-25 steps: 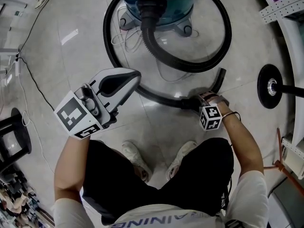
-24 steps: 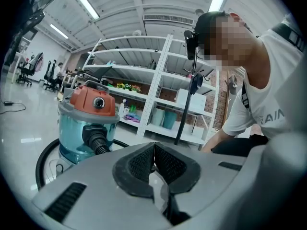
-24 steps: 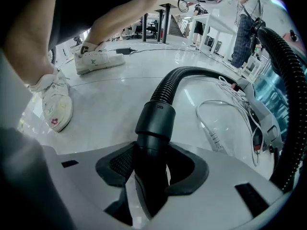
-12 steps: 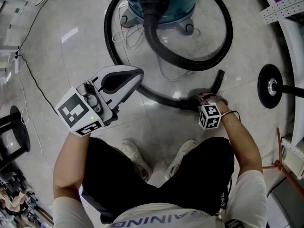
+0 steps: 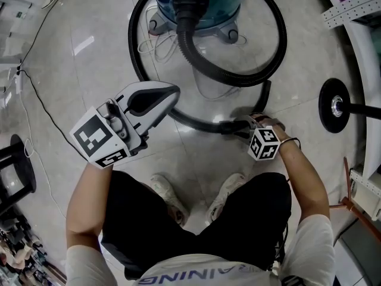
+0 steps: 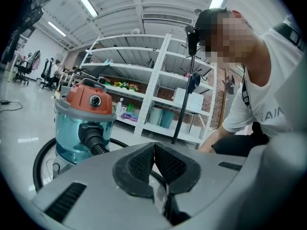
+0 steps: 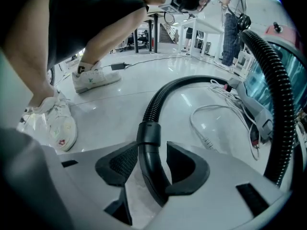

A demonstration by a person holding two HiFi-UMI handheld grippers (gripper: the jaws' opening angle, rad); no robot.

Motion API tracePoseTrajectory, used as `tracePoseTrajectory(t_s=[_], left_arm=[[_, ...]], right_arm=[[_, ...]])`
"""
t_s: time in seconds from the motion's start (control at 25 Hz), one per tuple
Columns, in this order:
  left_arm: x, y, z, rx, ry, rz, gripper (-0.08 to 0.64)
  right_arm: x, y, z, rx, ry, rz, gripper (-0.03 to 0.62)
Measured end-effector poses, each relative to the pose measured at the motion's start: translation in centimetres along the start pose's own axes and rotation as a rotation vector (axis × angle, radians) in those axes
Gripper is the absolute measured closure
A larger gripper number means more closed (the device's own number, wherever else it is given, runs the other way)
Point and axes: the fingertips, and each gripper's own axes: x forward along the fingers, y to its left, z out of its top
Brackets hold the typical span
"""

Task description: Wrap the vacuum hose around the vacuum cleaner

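The blue translucent canister vacuum cleaner with an orange lid (image 5: 196, 2) stands on the glossy grey tiled floor (image 5: 77, 76), up by the far edge in the head view. Its black ribbed hose (image 5: 238, 82) leaves the front port and lies in wide loops on the floor around the machine. The right gripper (image 5: 241, 126) is low by the floor, jaws pinching the hose's smooth black end cuff (image 7: 148, 138). The left gripper (image 5: 169, 94) is held higher, its jaws pressed together on nothing. A thin white cord (image 5: 158, 46) lies tangled beside the vacuum's base.
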Motion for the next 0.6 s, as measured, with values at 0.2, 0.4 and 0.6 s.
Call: tracePoseTrajectory(t_s=[0.2,0.4,0.6], left_arm=[[0.1,-0.6,0.7,-0.007,0.002,0.017,0.542],[-0.3,-2.4,2.9,0.023,0.041,0.043,0.541],[-1.5,-4.9,8.4,-0.002,0.05,0.045,0.541]], right_arm=[[-2.7,-1.6,2.0,0.067,-0.016,-0.025,0.405],[-6.9,-2.2,5.7,0.107,-0.031,-0.035,0.448],[-13.3,-2.4,10.2,0.165,-0.053,-0.046,0.503]])
